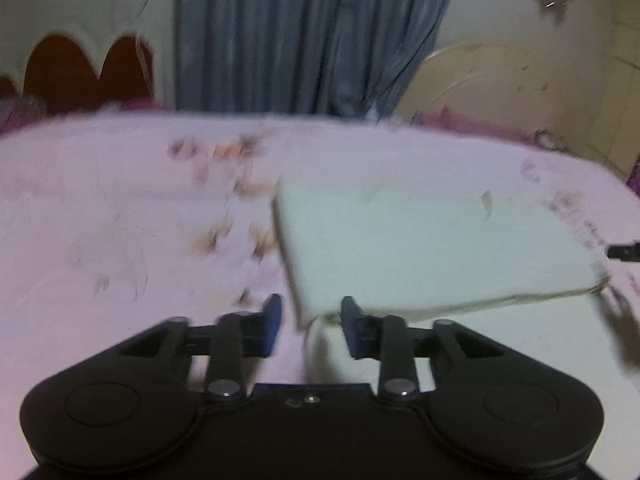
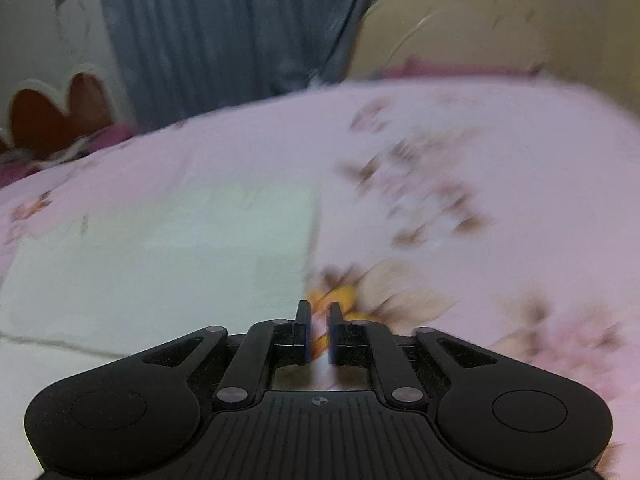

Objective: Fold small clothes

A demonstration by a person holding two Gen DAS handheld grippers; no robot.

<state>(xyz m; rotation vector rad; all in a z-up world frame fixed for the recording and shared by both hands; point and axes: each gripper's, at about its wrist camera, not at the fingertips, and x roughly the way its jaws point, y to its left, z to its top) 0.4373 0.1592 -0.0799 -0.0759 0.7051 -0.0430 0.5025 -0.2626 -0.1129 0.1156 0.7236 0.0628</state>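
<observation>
A pale cream garment (image 1: 432, 248) lies folded over on itself on the pink floral bedsheet (image 1: 120, 208). My left gripper (image 1: 310, 318) is open, its fingers standing on either side of the fold's near left corner without gripping it. In the right wrist view the same garment (image 2: 168, 256) lies to the left. My right gripper (image 2: 319, 334) sits just off the garment's right edge, over the sheet, with its jaws nearly together and only a narrow gap; nothing is between them. Both views are motion-blurred.
A grey-blue curtain (image 1: 304, 36) hangs behind the bed. A red scalloped headboard (image 1: 80, 72) is at the far left and a beige curved panel (image 1: 520, 88) at the far right. The right gripper's tip (image 1: 624, 251) shows at the right edge.
</observation>
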